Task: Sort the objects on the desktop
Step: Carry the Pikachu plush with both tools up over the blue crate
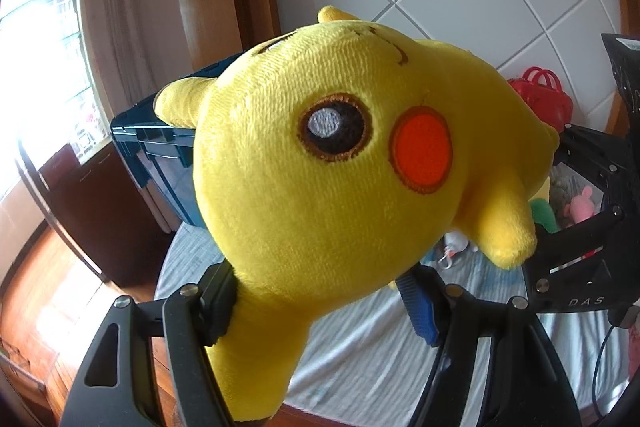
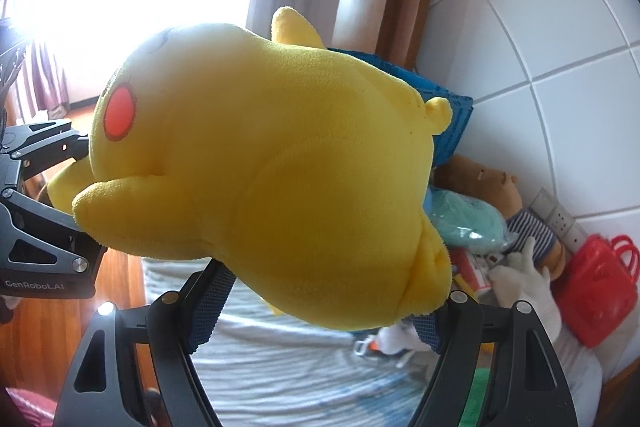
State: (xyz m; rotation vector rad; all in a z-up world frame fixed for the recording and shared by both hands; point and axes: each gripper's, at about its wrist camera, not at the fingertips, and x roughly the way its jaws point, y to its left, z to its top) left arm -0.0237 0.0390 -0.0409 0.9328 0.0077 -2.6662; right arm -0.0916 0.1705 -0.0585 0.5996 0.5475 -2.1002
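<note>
Yellow plush (image 1: 320,163) clamped between both grippers' jaws.

White tiled wall (image 2: 560,27), beige curtain (image 1: 120,7), bright window (image 1: 36,47) behind.

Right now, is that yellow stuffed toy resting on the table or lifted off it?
Lifted: the yellow stuffed toy hangs between both grippers, striped tablecloth visible underneath.

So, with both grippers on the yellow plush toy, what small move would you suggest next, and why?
Probably carry the yellow plush toy on toward the dark blue plastic crate behind it. Both the left gripper and the right gripper clamp it clear above the striped cloth, and the crate looks like the nearest bin.
</note>
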